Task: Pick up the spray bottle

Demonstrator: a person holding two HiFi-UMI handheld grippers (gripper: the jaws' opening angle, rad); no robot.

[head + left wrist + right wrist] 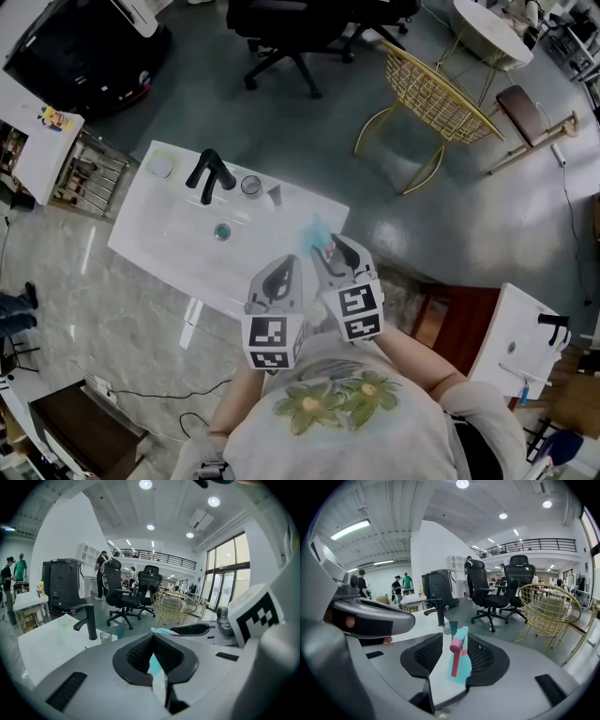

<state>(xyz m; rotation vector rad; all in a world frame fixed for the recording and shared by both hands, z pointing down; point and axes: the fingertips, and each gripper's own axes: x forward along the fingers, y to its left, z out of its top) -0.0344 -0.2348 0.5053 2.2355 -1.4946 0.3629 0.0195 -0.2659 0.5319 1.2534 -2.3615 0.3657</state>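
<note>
A teal spray bottle (316, 231) with a pink head stands at the near right corner of the white sink counter (150, 234). My right gripper (333, 246) is open, with one finger on each side of the bottle. In the right gripper view the bottle (461, 665) fills most of the gap; it lies against the right pad and a thin strip shows by the left pad. My left gripper (284, 262) is shut and empty, just left of the right one and held over the counter's near edge. In the left gripper view its fingertips (152, 637) meet, and the bottle's top (160, 631) peeks out beyond.
A black faucet (208, 173), a glass (250, 185) and a small dark cup (274, 195) stand along the counter's far side, with the drain (222, 232) in the basin. A gold wire chair (431, 94) and a black office chair (281, 37) stand beyond. A second white unit (520, 342) is at right.
</note>
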